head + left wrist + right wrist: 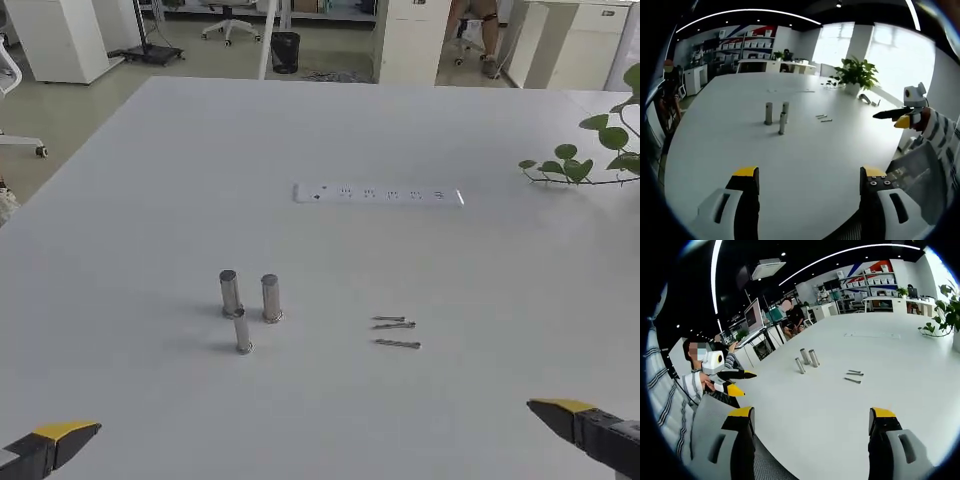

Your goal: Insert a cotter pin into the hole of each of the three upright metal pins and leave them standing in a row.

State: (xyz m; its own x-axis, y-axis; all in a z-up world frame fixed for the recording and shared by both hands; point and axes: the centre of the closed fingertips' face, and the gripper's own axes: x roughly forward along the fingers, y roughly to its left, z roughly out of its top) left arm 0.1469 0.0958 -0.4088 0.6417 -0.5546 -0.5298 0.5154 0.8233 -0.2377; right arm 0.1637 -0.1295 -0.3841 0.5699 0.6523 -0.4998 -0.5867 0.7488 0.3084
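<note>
My left gripper [810, 174] hangs over the near edge of the worktop [150, 200], close to its left corner. Its jaws stand wide apart with only bare white surface between them.

Further in and left of the middle, the three metal pins [243, 331] stand upright in a tight cluster. Two are side by side at the back and the third is just in front of the gap between them, a triangle more than a line.

To their right, clearly apart from them, the three cotter pins [397, 343] lie flat. Two are close together and one lies just nearer my edge.

Beyond all this, towards the far edge, a white power strip [380, 194] lies flat on the surface.

My right gripper [810, 415] hovers over the near edge by the right corner, jaws likewise spread and holding nothing. A leafy plant [600, 150] trails in over the right edge.
</note>
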